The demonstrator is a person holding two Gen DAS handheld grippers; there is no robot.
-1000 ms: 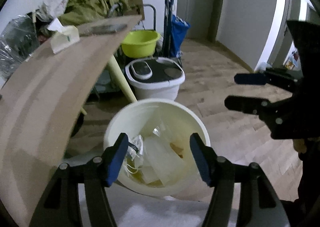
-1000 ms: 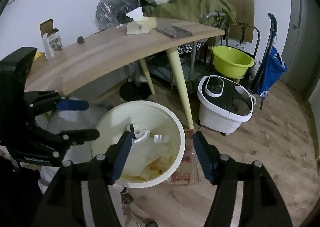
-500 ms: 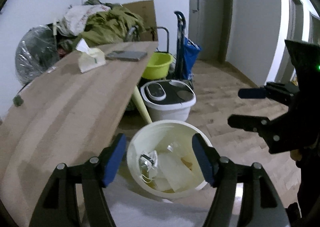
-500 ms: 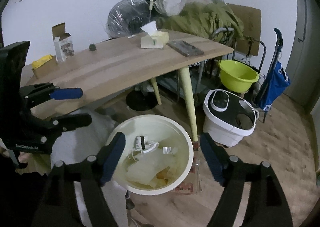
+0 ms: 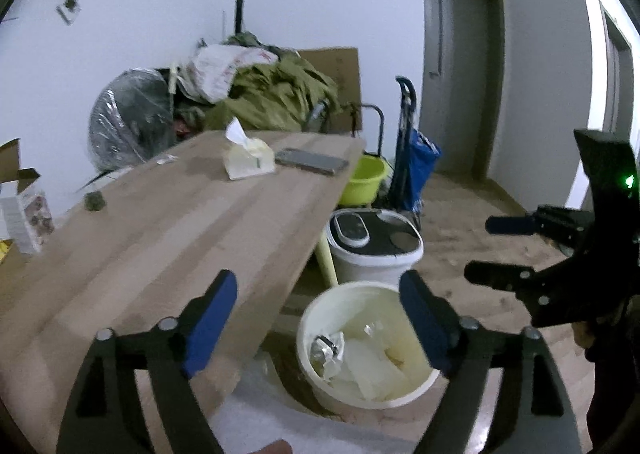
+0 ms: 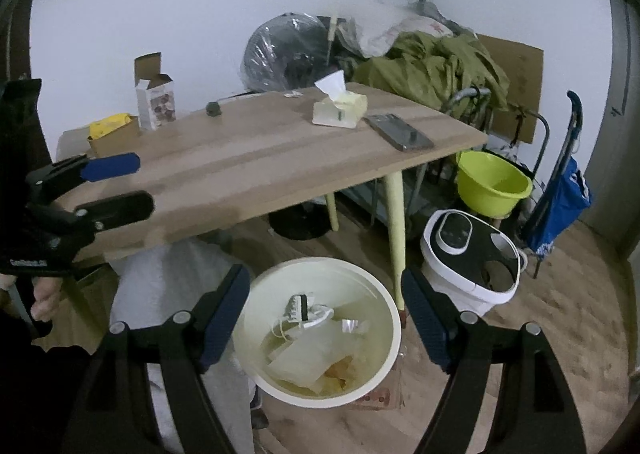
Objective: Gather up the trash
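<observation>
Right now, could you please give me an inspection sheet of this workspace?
Surface: wooden table, mostly bare.
Job's things: cream bin on the floor, holding wrappers and plastic.
Clutter: tissue pack, phone, small carton, dark lump.
Grippers: left claw opening, empty; right claw open, empty.
Cables: nothing seen.
Surroundings: green basin, white appliance, blue trolley bag.

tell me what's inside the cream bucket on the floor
The cream bucket holds crumpled clear plastic wrap, a small white gadget with a cord and an orange scrap. Whatever lies beneath them is covered.
</observation>
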